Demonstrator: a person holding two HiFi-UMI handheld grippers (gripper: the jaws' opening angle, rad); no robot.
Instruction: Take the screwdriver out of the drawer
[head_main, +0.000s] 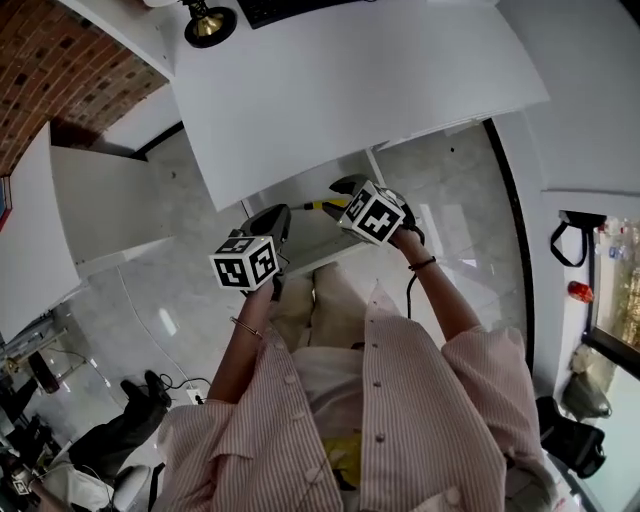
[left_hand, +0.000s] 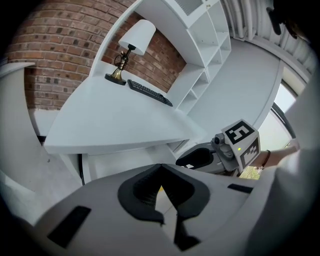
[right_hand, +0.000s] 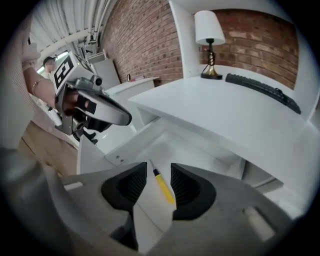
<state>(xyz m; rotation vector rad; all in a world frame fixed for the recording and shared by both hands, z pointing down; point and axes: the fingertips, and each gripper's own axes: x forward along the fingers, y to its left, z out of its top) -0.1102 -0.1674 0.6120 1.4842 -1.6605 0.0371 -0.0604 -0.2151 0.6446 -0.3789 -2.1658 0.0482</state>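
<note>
The yellow-handled screwdriver (right_hand: 163, 185) lies on the floor of the open white drawer (right_hand: 125, 149) under the desk; in the head view it shows as a yellow streak (head_main: 326, 205). My right gripper (right_hand: 154, 184) hangs over it, open, one pad on each side of the handle and not touching it. In the head view that gripper (head_main: 347, 186) is at the drawer's (head_main: 312, 240) far right. My left gripper (head_main: 277, 217) is at the drawer's left front, its tips (left_hand: 161, 168) closed together with nothing between them.
The white desk top (head_main: 350, 85) overhangs the drawer's back part and carries a brass lamp (head_main: 208, 22) and a black keyboard (head_main: 290, 8). White shelves (left_hand: 200, 45) stand to the desk's right against a brick wall. A side cabinet (head_main: 100, 205) stands left of the drawer.
</note>
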